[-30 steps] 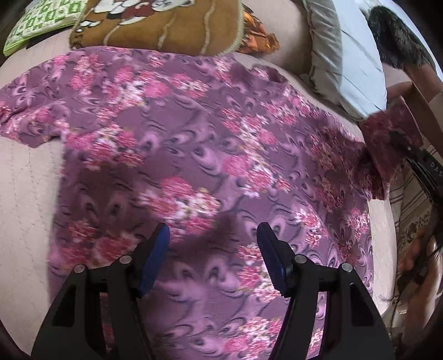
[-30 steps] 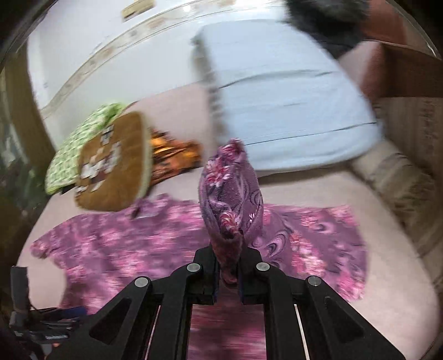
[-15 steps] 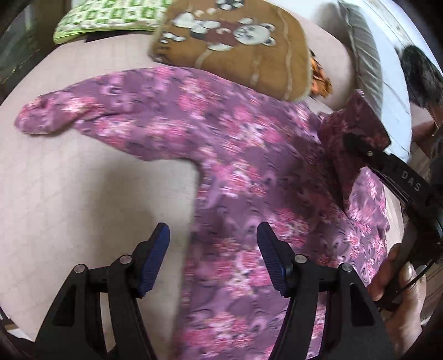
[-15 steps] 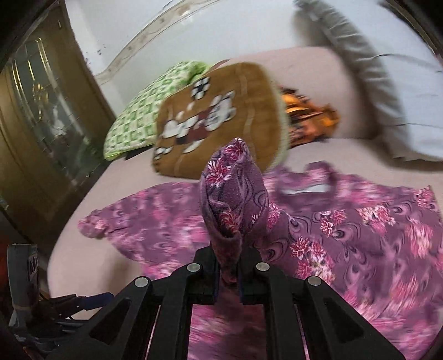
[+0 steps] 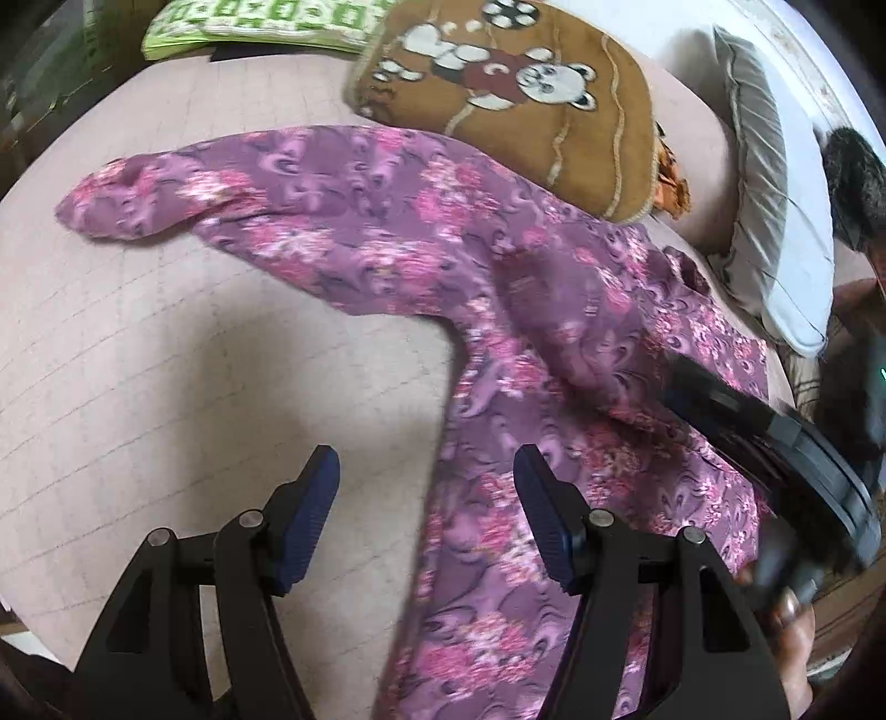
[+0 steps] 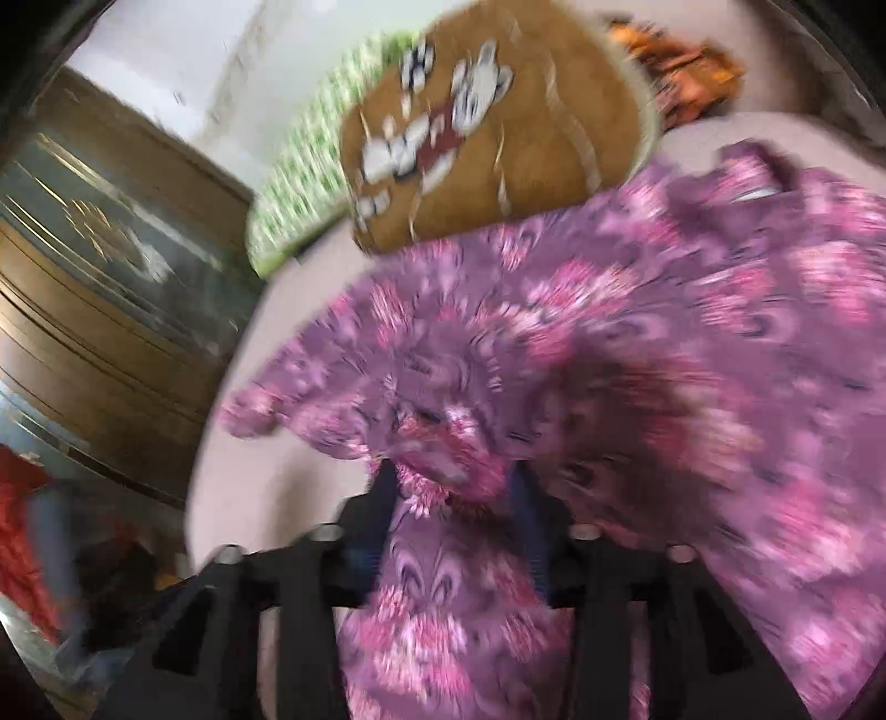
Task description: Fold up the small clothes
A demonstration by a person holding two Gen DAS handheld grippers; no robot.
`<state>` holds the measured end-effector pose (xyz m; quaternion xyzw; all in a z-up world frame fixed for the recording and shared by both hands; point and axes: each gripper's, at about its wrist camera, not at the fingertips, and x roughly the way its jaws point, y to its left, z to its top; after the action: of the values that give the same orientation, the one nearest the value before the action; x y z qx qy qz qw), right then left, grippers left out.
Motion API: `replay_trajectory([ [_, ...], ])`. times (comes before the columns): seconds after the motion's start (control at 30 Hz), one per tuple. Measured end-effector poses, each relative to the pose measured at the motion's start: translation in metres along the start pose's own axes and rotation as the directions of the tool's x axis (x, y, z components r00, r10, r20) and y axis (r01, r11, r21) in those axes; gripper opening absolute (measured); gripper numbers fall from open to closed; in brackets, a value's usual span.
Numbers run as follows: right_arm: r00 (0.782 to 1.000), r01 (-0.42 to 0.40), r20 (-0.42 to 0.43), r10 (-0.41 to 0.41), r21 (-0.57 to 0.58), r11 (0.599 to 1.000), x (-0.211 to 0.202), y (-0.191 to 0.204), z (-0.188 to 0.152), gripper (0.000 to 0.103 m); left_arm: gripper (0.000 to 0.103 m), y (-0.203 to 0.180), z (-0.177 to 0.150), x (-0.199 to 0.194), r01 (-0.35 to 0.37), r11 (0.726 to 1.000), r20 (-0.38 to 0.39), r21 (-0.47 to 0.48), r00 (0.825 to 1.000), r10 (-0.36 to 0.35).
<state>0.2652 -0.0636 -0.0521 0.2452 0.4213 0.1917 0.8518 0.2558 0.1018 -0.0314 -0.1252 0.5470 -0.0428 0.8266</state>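
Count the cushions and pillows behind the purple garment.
3: brown cartoon cushion touching the garment's top edge, green checked cushion to its left, white pillow at right. Others may be hidden.

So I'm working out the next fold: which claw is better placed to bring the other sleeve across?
Left, probably. The left claw is open and empty beside the spread sleeve. The right claw has just been opening, folded cloth between its fingers, over the shirt's middle.

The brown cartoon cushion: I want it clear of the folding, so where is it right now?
In the left wrist view the brown cartoon cushion lies at the top centre, beyond the purple floral garment, whose edge it overlaps, with the green checked cushion on its left.
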Motion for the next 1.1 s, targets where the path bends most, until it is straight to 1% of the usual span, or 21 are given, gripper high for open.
replay_trajectory([
  [0.03,1.0,-0.001,0.029,0.001,0.018,1.0,-0.018,-0.009,-0.004,0.059,0.065,-0.005,0.001,0.004,0.011,1.0,-0.013,0.0,1.0,-0.011],
  [0.1,0.997,0.008,0.081,-0.015,0.092,0.996,-0.06,-0.042,-0.017,0.059,0.065,-0.018,0.005,0.013,0.058,0.998,-0.041,-0.005,0.997,-0.058],
  [0.17,0.99,0.047,0.12,-0.069,0.18,0.983,-0.095,-0.081,-0.03,0.059,0.065,-0.033,0.009,0.023,0.075,0.997,-0.061,-0.003,0.995,-0.075],
  [0.2,0.984,0.075,0.14,-0.111,0.243,0.967,-0.115,-0.106,-0.04,0.059,0.065,-0.041,0.012,0.029,0.068,0.998,-0.069,0.004,0.995,-0.067],
  [0.3,0.963,0.08,0.204,-0.175,0.402,0.912,-0.157,-0.166,-0.063,0.059,0.065,-0.062,0.021,0.048,0.017,1.0,-0.085,0.022,0.996,-0.015],
  [0.4,0.941,0.042,0.262,-0.215,0.541,0.84,-0.186,-0.213,-0.077,0.058,0.065,-0.083,0.029,0.059,-0.019,0.999,-0.099,0.035,0.995,0.023],
  [0.43,0.938,0.012,0.276,-0.208,0.576,0.817,-0.189,-0.227,-0.08,0.052,0.065,-0.089,0.032,0.059,-0.022,0.999,-0.093,0.038,0.995,0.026],
  [0.47,0.938,-0.018,0.288,-0.191,0.594,0.804,-0.188,-0.234,-0.079,0.05,0.065,-0.095,0.033,0.057,-0.019,0.999,-0.085,0.042,0.996,0.022],
  [0.5,0.94,-0.042,0.295,-0.172,0.601,0.798,-0.19,-0.24,-0.077,0.036,0.065,-0.101,0.035,0.055,-0.018,0.999,-0.076,0.049,0.997,0.021],
  [0.53,0.941,-0.036,0.289,-0.174,0.599,0.8,-0.193,-0.243,-0.075,0.003,0.065,-0.106,0.037,0.054,-0.026,0.998,-0.065,0.058,0.997,0.03],
  [0.6,0.921,-0.045,0.338,-0.193,0.586,0.809,-0.209,-0.245,-0.075,0.005,0.065,-0.11,0.039,0.06,-0.044,0.997,-0.066,0.065,0.997,0.048],
  [0.63,0.916,0.0,0.323,-0.239,0.594,0.805,-0.214,-0.249,-0.077,0.005,0.065,-0.11,0.04,0.069,-0.058,0.996,-0.08,0.066,0.995,0.063],
  [0.7,0.926,0.076,0.25,-0.281,0.607,0.791,-0.204,-0.264,-0.077,0.002,0.065,-0.107,0.039,0.094,-0.11,0.992,-0.129,0.067,0.985,0.118],
  [0.73,0.935,0.066,0.241,-0.261,0.604,0.794,-0.203,-0.27,-0.083,0.002,0.067,-0.107,0.038,0.101,-0.117,0.99,-0.132,0.081,0.983,0.127],
  [0.77,0.935,0.062,0.246,-0.255,0.595,0.801,-0.204,-0.266,-0.082,0.003,0.067,-0.109,0.037,0.098,-0.122,0.988,-0.115,0.097,0.984,0.133],
  [0.8,0.939,0.07,0.237,-0.249,0.579,0.812,-0.211,-0.26,-0.084,0.013,0.067,-0.112,0.037,0.091,-0.128,0.984,-0.101,0.122,0.985,0.141],
  [0.87,0.947,0.105,0.193,-0.255,0.566,0.818,-0.219,-0.246,-0.086,0.014,0.067,-0.113,0.038,0.076,-0.101,0.986,-0.083,0.13,0.99,0.112],
  [0.93,0.955,0.067,0.215,-0.205,0.516,0.854,-0.234,-0.223,-0.092,0.014,0.067,-0.11,0.04,0.051,-0.04,0.995,-0.02,0.088,0.999,0.042],
  [1.0,0.947,0.088,0.245,-0.208,0.424,0.902,-0.242,-0.2,-0.086,0.016,0.067,-0.111,0.044,0.039,-0.007,0.998,0.007,0.064,1.0,0.007],
  [1.07,0.933,0.123,0.284,-0.221,0.326,0.937,-0.244,-0.181,-0.075,0.02,0.067,-0.12,0.045,0.043,-0.014,0.997,0.0,0.079,1.0,0.014],
  [1.1,0.931,0.135,0.286,-0.227,0.307,0.942,-0.235,-0.175,-0.064,0.022,0.067,-0.126,0.045,0.05,-0.036,0.995,-0.007,0.098,0.999,0.037],
])
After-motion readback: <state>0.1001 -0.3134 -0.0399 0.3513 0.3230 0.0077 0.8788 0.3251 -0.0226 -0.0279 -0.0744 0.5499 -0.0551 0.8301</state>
